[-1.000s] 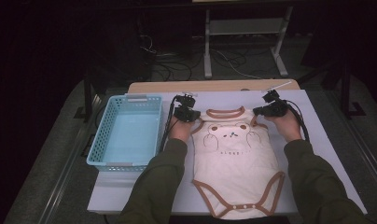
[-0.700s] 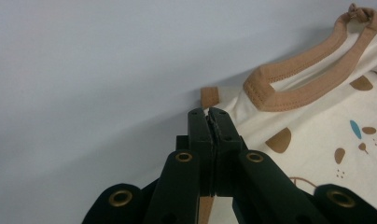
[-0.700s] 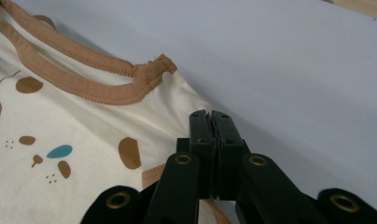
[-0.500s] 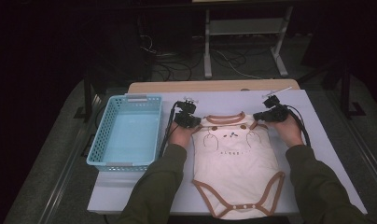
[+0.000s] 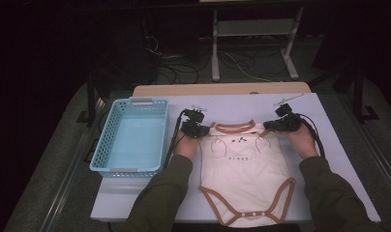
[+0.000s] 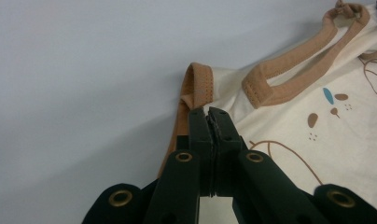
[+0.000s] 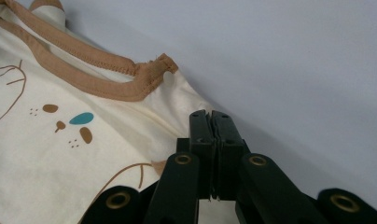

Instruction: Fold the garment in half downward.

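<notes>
Cream baby bodysuit (image 5: 244,179) lies flat on the white table sheet (image 5: 329,145), centred, collar toward the far edge, snap crotch toward the near edge. Soft knit cotton with tan ribbed binding around neck, armholes and leg openings; a small printed animal face in brown with a teal nose sits on the chest. Three metal snaps line the bottom flap.

Left gripper (image 5: 196,129) sits at the garment's left shoulder; in the left gripper view its black jaws are clenched together, tips (image 6: 210,114) pinching the tan-bound shoulder edge. Right gripper (image 5: 279,124) is at the right shoulder; in the right gripper view its jaws (image 7: 210,116) are pressed tight, tips on the cream fabric at the shoulder seam. Matte black plastic jaws, brass-ringed rivets.

Light-blue plastic basket (image 5: 116,145), rectangular with lattice walls, stands near the table's left edge, just beside the left gripper. Olive sleeves come in from the near edge.
</notes>
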Tool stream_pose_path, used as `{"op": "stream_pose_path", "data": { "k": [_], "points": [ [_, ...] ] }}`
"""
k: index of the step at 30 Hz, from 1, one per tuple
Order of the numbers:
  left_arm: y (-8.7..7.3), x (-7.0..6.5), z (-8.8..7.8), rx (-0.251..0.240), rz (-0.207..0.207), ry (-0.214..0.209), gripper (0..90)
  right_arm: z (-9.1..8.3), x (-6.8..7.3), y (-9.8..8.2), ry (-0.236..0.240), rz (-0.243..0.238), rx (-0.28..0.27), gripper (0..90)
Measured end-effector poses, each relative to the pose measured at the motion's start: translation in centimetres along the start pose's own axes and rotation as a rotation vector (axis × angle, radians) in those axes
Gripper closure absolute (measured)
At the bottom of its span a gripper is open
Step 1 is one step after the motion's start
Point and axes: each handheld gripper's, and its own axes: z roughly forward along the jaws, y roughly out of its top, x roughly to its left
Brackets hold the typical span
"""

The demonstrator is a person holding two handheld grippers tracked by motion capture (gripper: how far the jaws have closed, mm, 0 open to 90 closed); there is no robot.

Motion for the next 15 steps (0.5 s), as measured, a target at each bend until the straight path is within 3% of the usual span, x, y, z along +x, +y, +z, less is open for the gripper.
{"op": "stream_pose_path", "data": {
  "k": [15],
  "points": [
    [-1.5, -0.6, -1.0, -0.02, 0.025, -0.052, 88.4, -0.9, 0.6, -1.3, 0.021, -0.003, -0.023, 87.3]
  ]
}}
